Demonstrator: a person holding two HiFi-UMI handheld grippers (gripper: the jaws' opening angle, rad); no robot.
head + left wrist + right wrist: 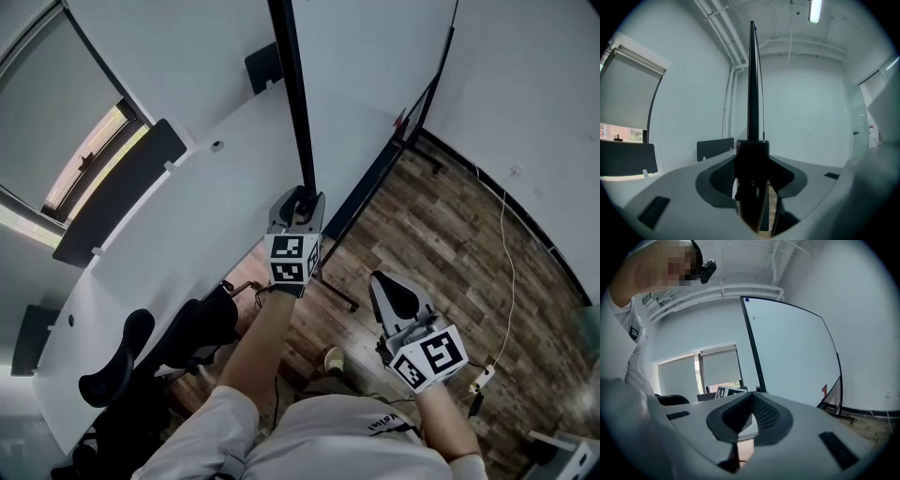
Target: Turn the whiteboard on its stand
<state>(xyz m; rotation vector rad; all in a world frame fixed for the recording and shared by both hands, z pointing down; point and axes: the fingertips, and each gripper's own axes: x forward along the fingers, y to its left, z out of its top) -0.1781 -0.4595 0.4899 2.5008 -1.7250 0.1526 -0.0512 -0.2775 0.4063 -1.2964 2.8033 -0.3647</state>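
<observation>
- Left tongs [303, 197] pinching the black side rail [292, 94] of the whiteboard [375, 75]. In the left gripper view the rail [753, 84] fills the gap between the pads and runs straight up from the left tongs [752, 157].
- I see the whiteboard nearly edge-on from the left tongs. In the head view its white face lies to the right of the held rail.
- The whiteboard stands upright on the wood floor [450, 244], just beside the end of the long white worktop [187, 216]. The stand's dark base bar [364, 192] lies on the floor below it.
- Right tongs [392, 284] pressed together with nothing between them, held apart from the board, low and to the right of the left tongs.
- The right gripper view looks over its closed tips [751, 401] at the whiteboard's face [792, 352].
- A black office chair [141, 356] sits by the worktop at lower left. A thin white cable [511, 272] trails over the floor at right.
</observation>
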